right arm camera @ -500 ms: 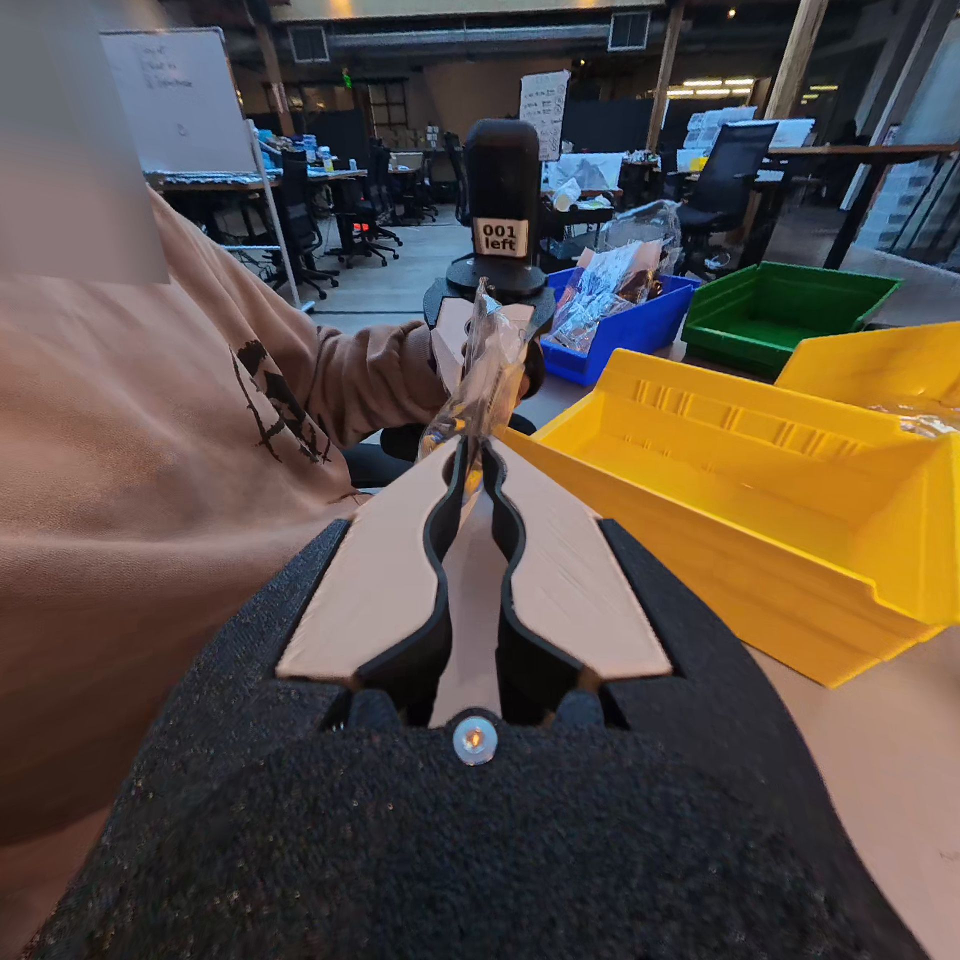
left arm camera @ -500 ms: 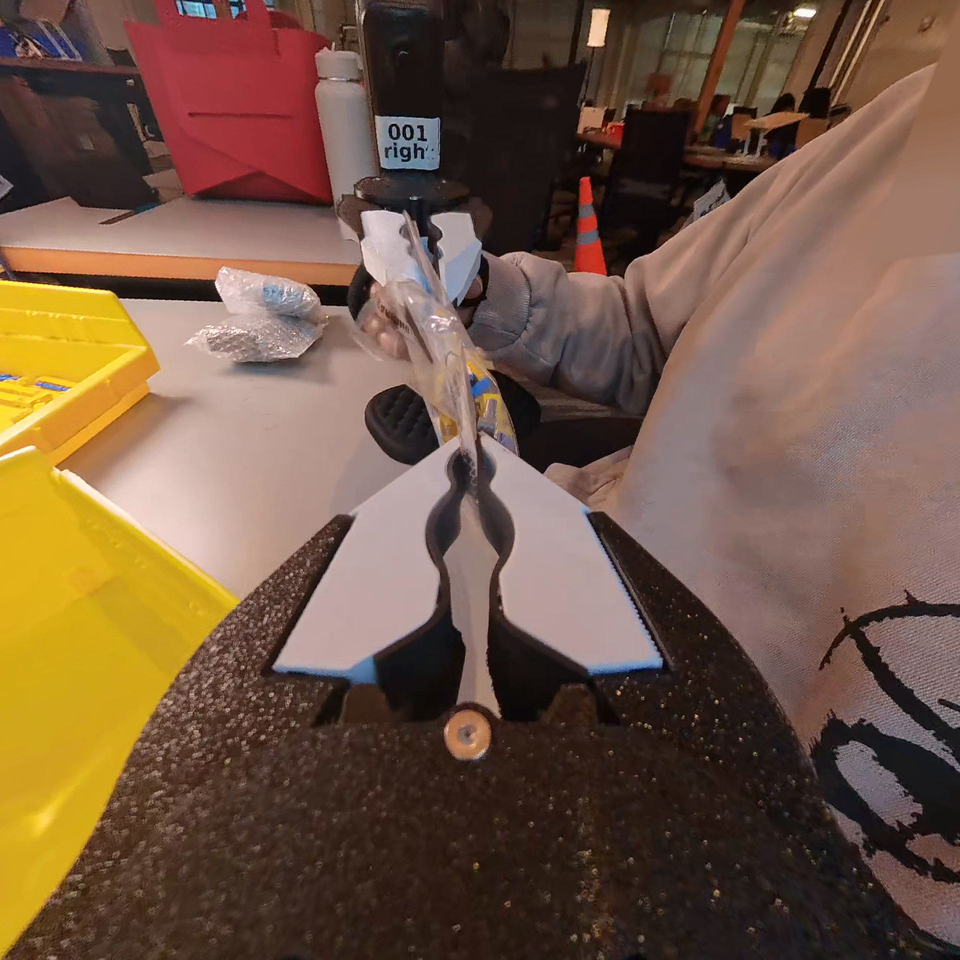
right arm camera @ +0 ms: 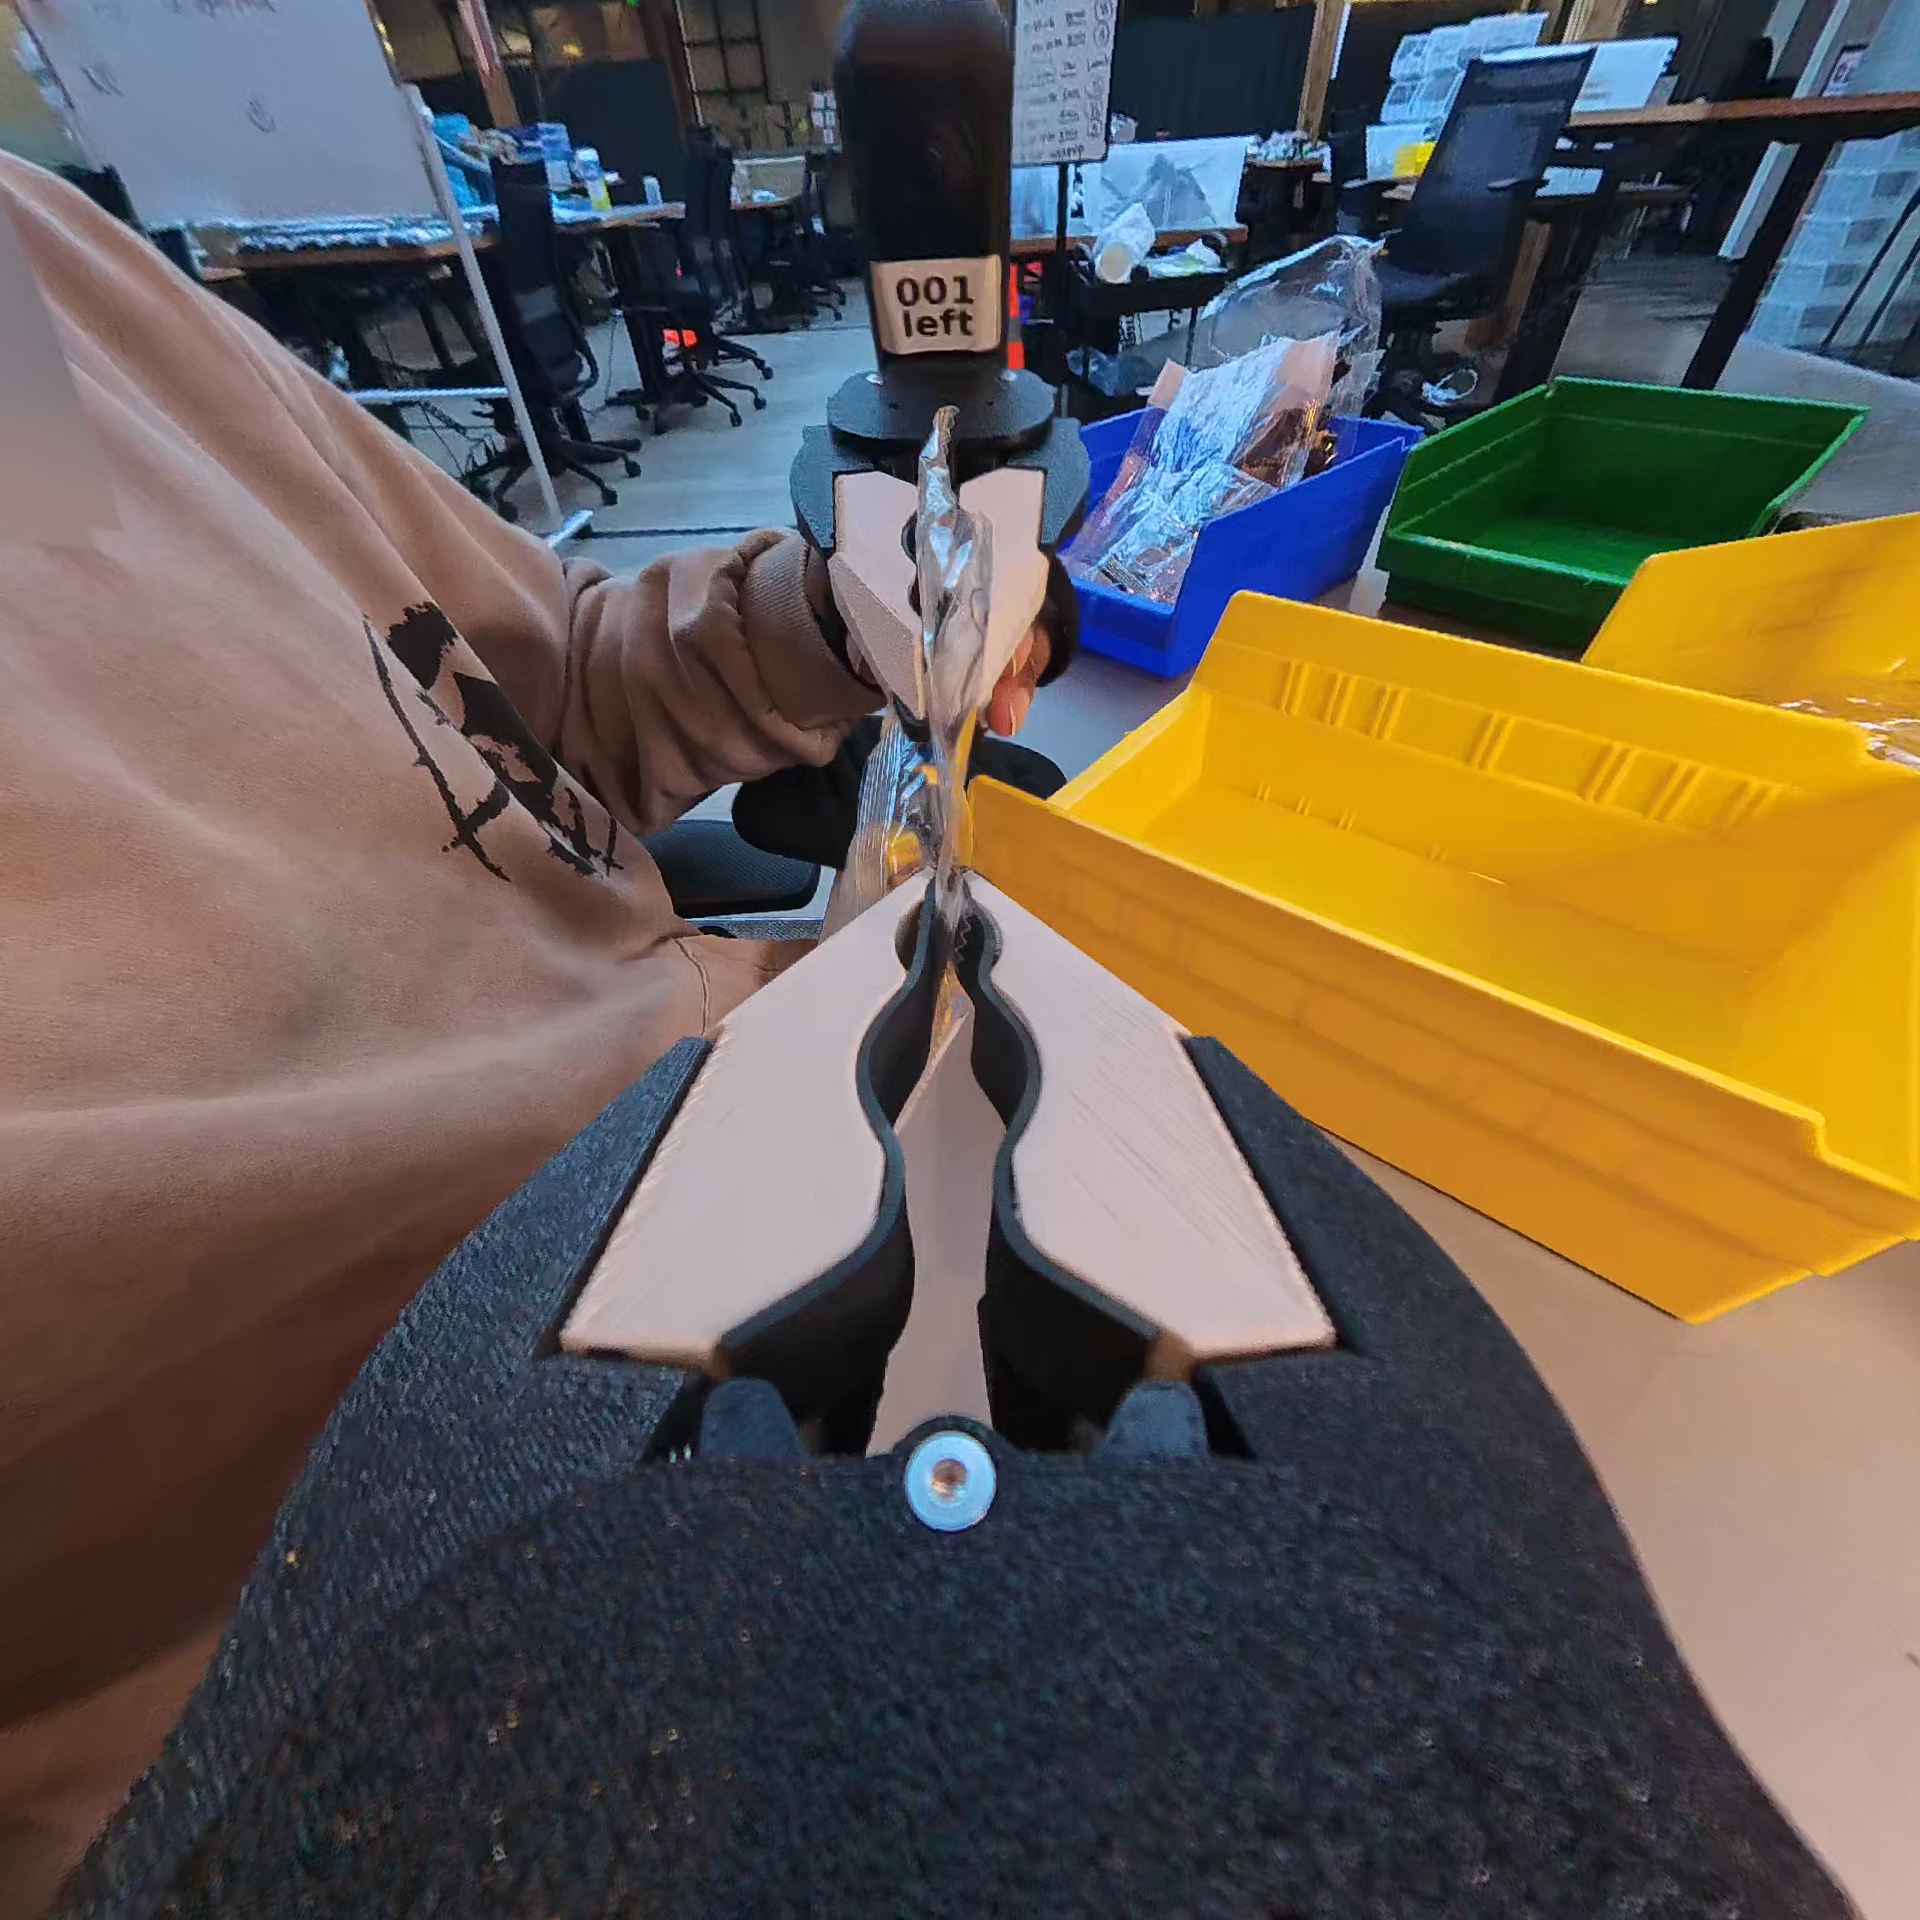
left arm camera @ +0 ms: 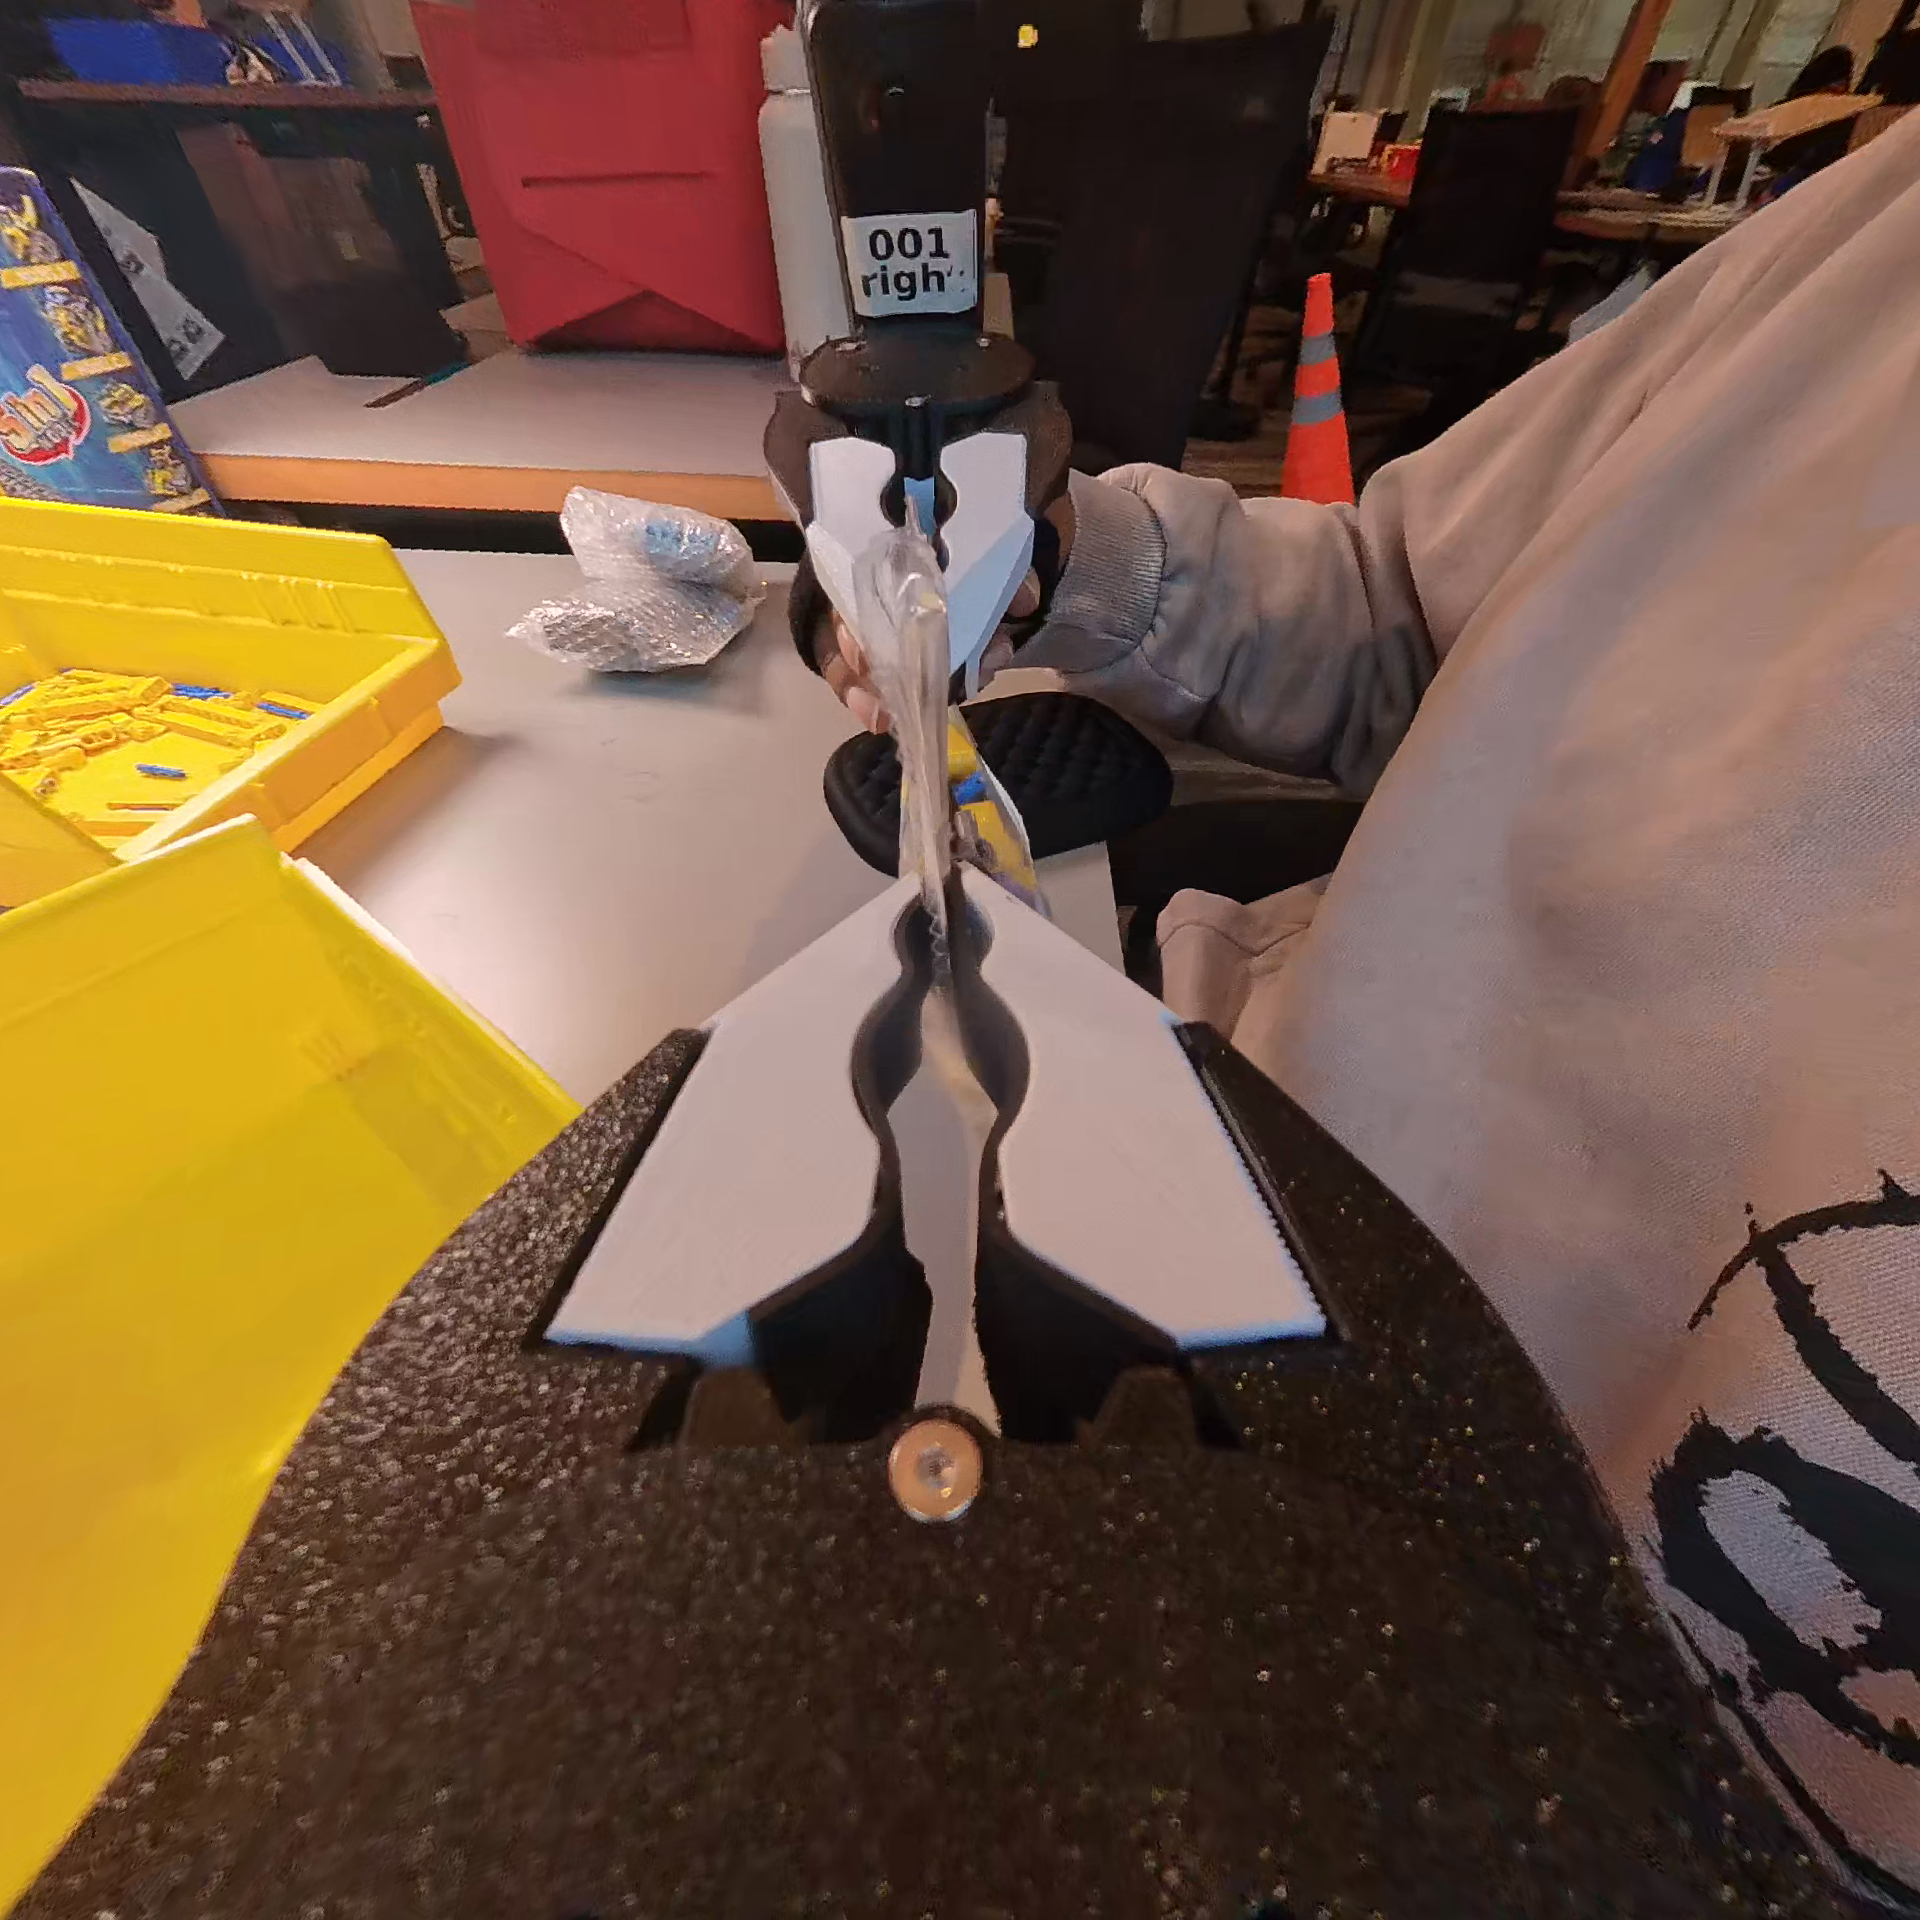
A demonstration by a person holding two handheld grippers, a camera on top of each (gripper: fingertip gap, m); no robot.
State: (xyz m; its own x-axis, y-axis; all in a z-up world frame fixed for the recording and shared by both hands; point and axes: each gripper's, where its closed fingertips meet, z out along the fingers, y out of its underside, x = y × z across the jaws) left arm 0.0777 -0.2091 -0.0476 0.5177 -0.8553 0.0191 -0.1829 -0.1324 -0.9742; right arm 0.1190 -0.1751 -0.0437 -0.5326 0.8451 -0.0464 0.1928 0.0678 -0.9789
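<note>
Left gripper (left arm camera: pixel 943 914) and right gripper (right arm camera: pixel 948 914) were both clamped on the same clear plastic bag (left arm camera: pixel 920 727), stretched taut in mid-air between them beside the yellow bin (right arm camera: pixel 1455 935). Risk: film could tear or slip out, spilling the small parts.

Grippers are pulling apart: right gripper (left arm camera: pixel 914 582) is sitting farther off in the left view, and the bag (left arm camera: pixel 920 727) between them is stretching longer and tauter. Left view is shifting, exposing more of the far yellow bin (left arm camera: pixel 343 644).
</note>
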